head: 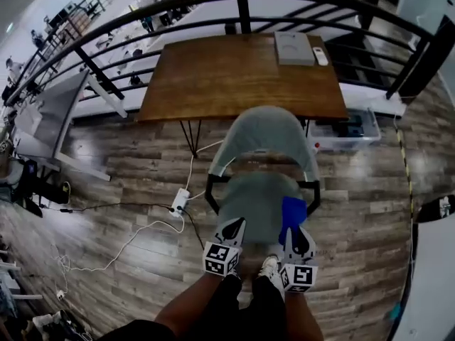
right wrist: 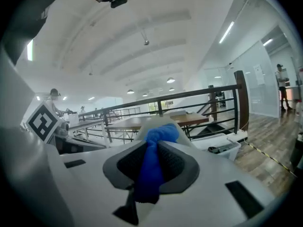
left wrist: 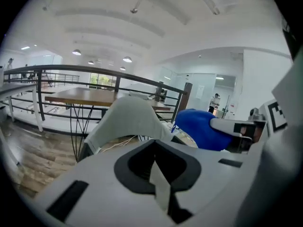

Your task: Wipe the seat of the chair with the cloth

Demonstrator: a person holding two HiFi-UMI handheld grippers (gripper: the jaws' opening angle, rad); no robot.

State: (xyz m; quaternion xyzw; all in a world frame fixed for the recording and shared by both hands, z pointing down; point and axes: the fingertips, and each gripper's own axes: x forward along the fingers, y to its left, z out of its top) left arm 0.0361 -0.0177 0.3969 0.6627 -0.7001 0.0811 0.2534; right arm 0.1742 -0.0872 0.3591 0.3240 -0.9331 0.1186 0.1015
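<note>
Head view, chair: grey chair (head: 264, 130) faces the wooden surface (head: 234, 77), its backrest nearest that surface and its seat (head: 252, 194) on our side.
Head view, cloth: blue cloth (head: 292, 214) is bunched over the seat's front right corner; can't tell if it touches.
Head view, tongs: left tongs (head: 233, 226) and right tongs (head: 294, 234) sit side by side at the seat's front edge.
Left gripper view, tongs: jaws pressed together, nothing between them; backrest (left wrist: 128, 119) ahead, cloth off to the right.
Right gripper view, tongs: jaws clamped on the cloth, a blue wad poking past the tips.
</note>
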